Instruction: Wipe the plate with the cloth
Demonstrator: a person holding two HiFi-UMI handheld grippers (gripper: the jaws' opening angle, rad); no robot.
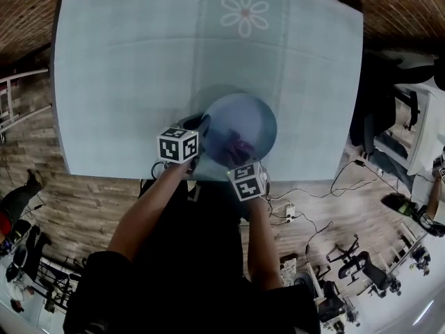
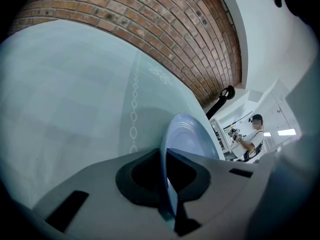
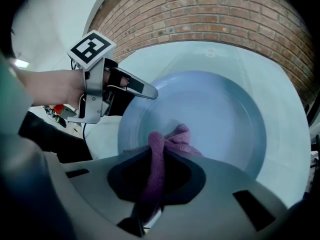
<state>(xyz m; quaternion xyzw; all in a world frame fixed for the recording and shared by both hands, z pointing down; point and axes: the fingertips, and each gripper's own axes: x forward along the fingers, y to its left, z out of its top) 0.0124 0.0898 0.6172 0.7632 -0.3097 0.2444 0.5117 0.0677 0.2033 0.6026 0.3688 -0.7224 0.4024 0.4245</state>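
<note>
Only table (image 1: 139, 82), perhaps chairs (image 1: 363, 267), near plate (image 1: 254, 117)

Plate (image 1: 245, 117): round, pale blue, with a shallow raised rim. It is clamped at its left edge in my left gripper (image 2: 167, 189), over the near edge of the table (image 1: 139, 61), hollow face turned up toward me. Cloth (image 3: 172, 138): mauve terry, bunched, pinched in my right gripper (image 3: 151, 194). Its free fold lies against the plate's inner face, near the rim closest to me.
</note>
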